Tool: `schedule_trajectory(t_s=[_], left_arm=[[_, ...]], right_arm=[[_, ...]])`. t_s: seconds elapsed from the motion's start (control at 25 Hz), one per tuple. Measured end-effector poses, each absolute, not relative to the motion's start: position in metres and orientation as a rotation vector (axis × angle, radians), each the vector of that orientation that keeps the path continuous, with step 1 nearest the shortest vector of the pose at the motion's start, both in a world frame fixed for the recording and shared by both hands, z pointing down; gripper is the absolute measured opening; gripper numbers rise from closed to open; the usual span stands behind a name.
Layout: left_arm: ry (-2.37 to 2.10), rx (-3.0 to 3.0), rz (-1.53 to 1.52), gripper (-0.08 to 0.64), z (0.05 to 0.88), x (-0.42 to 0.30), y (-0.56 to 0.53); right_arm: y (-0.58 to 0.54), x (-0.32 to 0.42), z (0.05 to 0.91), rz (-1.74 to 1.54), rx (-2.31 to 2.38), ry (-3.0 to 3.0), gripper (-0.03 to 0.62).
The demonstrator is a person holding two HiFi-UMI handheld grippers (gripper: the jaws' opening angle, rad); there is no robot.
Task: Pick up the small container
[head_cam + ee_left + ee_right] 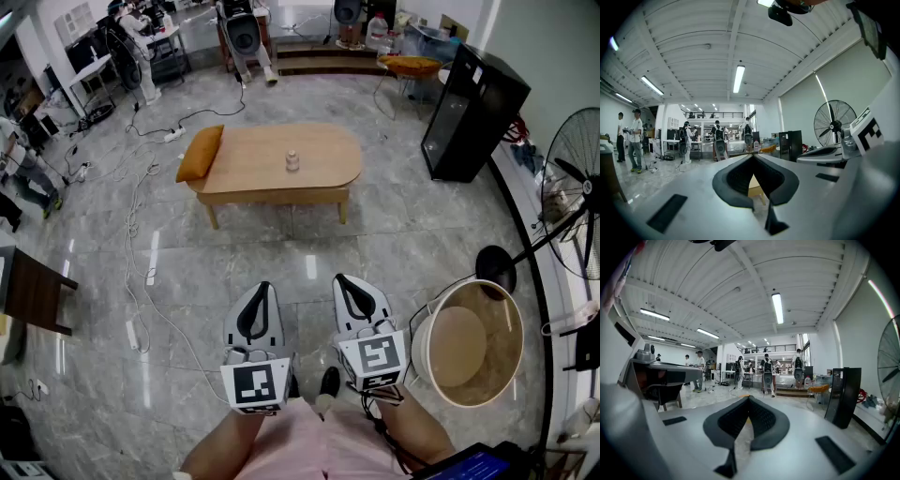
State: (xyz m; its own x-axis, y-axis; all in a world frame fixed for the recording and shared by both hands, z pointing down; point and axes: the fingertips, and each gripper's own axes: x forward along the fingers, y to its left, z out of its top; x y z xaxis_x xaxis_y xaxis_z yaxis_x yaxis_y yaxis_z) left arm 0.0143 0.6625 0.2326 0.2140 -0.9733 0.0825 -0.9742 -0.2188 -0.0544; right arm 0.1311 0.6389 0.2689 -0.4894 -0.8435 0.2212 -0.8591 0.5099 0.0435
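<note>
Open lab-workshop hall: trailing power strips (173, 136), equipment benches (94, 67), mezzanine railing (768, 350), ceiling strip lights (777, 308), standing workers (767, 373).

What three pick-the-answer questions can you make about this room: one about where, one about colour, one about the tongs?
1. Where is the small container?
A. on the floor
B. on the wooden table
C. on a chair

2. What colour is the cushion at the table's end?
A. blue
B. green
C. orange

3. How are the left tongs and right tongs?
A. both shut and empty
B. both wide open
C. squeezing the container

Answers:
1 B, it stands near the middle of the tabletop.
2 C, the head view shows it orange.
3 A, each gripper view shows the tips meeting with nothing between them.
</note>
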Motion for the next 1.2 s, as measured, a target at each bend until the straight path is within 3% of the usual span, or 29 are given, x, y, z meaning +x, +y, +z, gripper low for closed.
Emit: schedule_trajectory(t_s=[0.44,0.48,0.52,0.56,1.2], left_arm=[[-1.995,2.367,0.121,0.012,0.235,0.040,0.643],[-2.006,2.361,0.131,0.012,0.237,0.041,0.641],[-2.017,2.356,0.142,0.012,0.239,0.041,0.640],[-2.026,2.353,0.149,0.012,0.241,0.042,0.638],[-2.032,2.278,0.218,0.012,0.281,0.000,0.520]], right_arm=[[0.617,0.157,0.268,0.139,1.430,-2.602,0.002],[0.614,0.156,0.269,0.160,1.403,-2.623,0.057],[0.612,0.155,0.270,0.178,1.373,-2.639,0.215],[0.609,0.156,0.271,0.185,1.356,-2.647,0.266],[0.481,0.128,0.316,0.185,1.350,-2.586,0.276]])
